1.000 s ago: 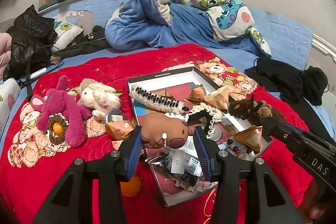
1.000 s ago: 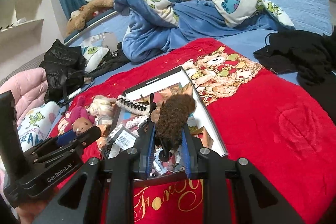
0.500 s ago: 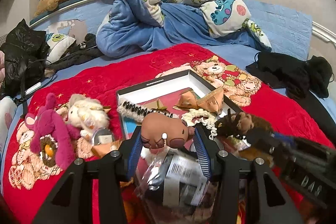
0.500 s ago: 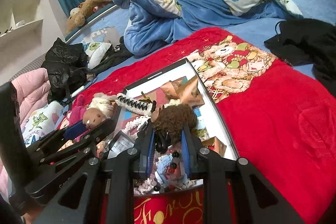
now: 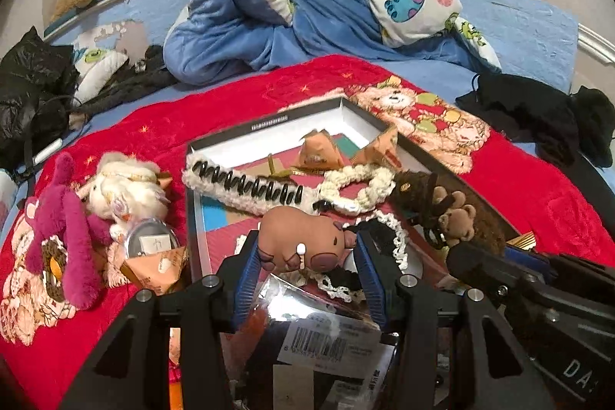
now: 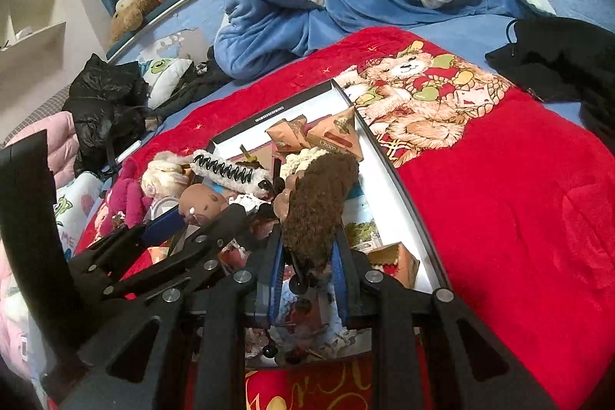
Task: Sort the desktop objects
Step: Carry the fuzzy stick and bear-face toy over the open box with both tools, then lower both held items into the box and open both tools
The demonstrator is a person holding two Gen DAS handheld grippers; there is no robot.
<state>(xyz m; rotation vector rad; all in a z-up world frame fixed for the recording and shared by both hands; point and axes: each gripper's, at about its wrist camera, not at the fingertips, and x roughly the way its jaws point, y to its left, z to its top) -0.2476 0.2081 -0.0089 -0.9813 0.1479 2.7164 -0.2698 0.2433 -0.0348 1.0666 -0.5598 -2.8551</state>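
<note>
Both tools have been carried forward and lower over the shallow box [image 5: 269, 125] since the earlier frames, their loads unchanged. A brown capybara figure [image 5: 303, 243] is clamped between the blue pads of the left tool [image 5: 305, 256], held low over the box's near half, above a barcoded packet [image 5: 330, 344]. A shaggy brown plush with a small bear [image 6: 319, 206] is pinched in the narrower right tool [image 6: 309, 256], also over the box interior. Judged from this, both items are being brought in for deposit among the hair clips and wrapped sweets already collected there. Outside the box, a pink plush [image 5: 65, 237] and white plush [image 5: 123, 191] lie on the red blanket [image 6: 499, 198], apparently not yet sorted.
</note>
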